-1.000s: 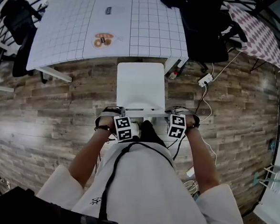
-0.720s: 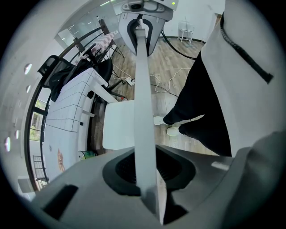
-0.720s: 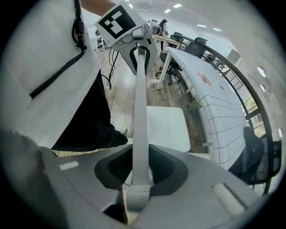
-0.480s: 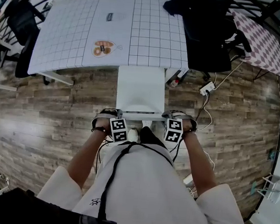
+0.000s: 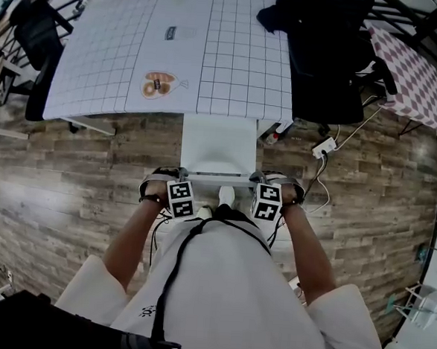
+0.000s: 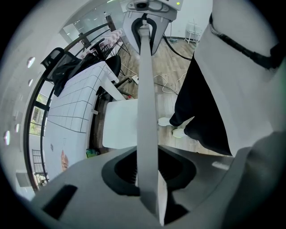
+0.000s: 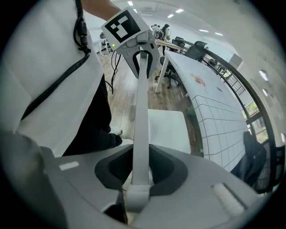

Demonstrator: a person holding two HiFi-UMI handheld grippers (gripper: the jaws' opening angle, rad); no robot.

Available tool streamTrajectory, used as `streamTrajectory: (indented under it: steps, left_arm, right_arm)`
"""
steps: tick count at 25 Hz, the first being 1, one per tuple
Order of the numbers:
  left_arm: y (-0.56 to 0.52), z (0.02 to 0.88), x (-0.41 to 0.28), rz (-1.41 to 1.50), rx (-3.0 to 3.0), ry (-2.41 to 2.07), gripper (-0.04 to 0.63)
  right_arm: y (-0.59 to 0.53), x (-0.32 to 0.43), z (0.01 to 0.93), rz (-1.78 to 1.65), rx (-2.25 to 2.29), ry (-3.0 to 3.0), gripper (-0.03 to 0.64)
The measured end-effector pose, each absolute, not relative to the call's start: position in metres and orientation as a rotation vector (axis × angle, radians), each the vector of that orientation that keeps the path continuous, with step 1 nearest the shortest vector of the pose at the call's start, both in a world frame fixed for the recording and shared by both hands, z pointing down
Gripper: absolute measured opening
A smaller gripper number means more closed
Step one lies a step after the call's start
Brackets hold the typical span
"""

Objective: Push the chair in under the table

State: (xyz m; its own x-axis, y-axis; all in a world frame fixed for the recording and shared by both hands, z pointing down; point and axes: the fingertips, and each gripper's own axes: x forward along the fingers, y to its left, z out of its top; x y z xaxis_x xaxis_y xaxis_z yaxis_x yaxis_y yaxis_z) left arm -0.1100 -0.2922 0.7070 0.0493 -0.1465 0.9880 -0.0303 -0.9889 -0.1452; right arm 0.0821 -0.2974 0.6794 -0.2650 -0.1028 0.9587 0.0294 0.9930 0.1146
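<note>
The white chair [image 5: 219, 144] stands with the front of its seat at the edge of the white gridded table [image 5: 138, 45]. Both grippers hold its thin backrest rail [image 5: 220, 179] from above. My left gripper [image 5: 172, 177] is shut on the rail's left end and my right gripper [image 5: 267, 181] on its right end. In the left gripper view the rail [image 6: 146, 112] runs up between the jaws [image 6: 147, 172]; these jaws have just been opening slightly, with the rail still between them. The right gripper view shows the rail [image 7: 140, 125] clamped in its jaws [image 7: 139, 172].
A black garment [image 5: 318, 28] lies on the table's right end above a black chair [image 5: 329, 92]. A power strip [image 5: 324, 147] with cables lies on the wood floor to the right. Another black chair [image 5: 34, 38] stands at the left. A patterned table [image 5: 416, 68] is at far right.
The chair has slid toward the table, its seat front now reaching the table edge. Both grippers and the person moved forward with it, still holding the rail.
</note>
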Motion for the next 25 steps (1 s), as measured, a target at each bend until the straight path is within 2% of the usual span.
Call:
streamTrajectory:
  steps: [25]
  left_arm:
    - [-0.395, 0.705, -0.107, -2.104, -2.216, 0.270, 0.133]
  right_arm:
    - [-0.396, 0.085, 0.677, -0.120, 0.030, -1.855, 0.087]
